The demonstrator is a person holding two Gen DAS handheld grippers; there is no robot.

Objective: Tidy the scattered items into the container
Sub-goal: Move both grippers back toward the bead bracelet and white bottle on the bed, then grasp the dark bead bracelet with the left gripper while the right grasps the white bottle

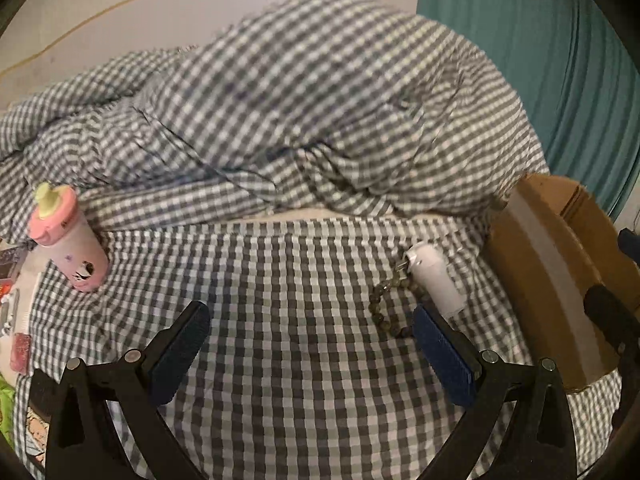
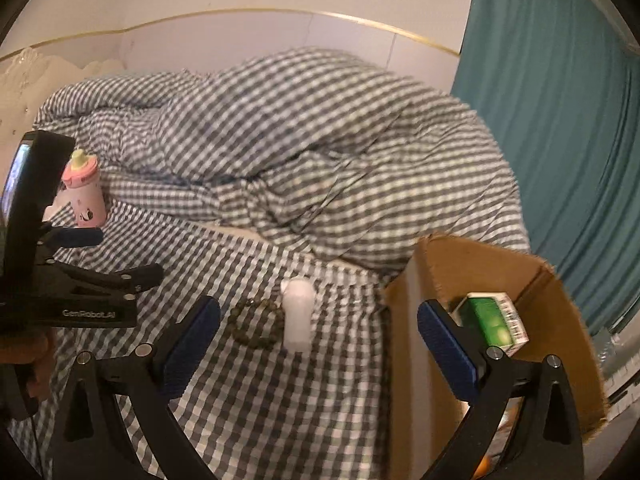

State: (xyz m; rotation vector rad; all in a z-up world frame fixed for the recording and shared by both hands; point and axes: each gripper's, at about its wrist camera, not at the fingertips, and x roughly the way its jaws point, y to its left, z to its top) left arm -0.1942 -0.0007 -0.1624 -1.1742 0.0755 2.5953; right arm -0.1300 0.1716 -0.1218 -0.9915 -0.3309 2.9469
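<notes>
**Both claws empty, three items not yet in the box**

The left gripper (image 1: 310, 344) is spread wide with nothing between its blue pads; it hangs over the checked bedsheet (image 1: 300, 380), and its right-hand pad sits just beside the bead bracelet (image 1: 386, 304). The right gripper (image 2: 320, 344) is just as wide open and holds nothing. One of its fingers stands over the sheet, the other in front of the cardboard box (image 2: 404, 360), so it straddles the box's near corner.

The white bottle (image 2: 297, 316) lies on the sheet near the box, with the bracelet touching or almost touching its side. Well apart from them, at the far left, a pink baby bottle (image 1: 68, 236) with a pale green teat stands slightly tilted against the bedding.

As for progress, I judge the job partly done. A green carton (image 2: 494, 322) already sits inside the box, and something orange shows faintly lower down, too blurred to name. The white bottle, the bracelet and the pink bottle are left to collect. The bracelet and white bottle look the easiest next pick, being nearest both claws.

The surface is a soft bed, so things may sink or roll. A rumpled checked duvet (image 1: 320, 100) is heaped behind, a white headboard with gold trim (image 2: 240, 36) beyond it, and a teal curtain (image 2: 560, 120) on the right. Some clutter shows at the left edge of the left wrist view, unclear.
</notes>
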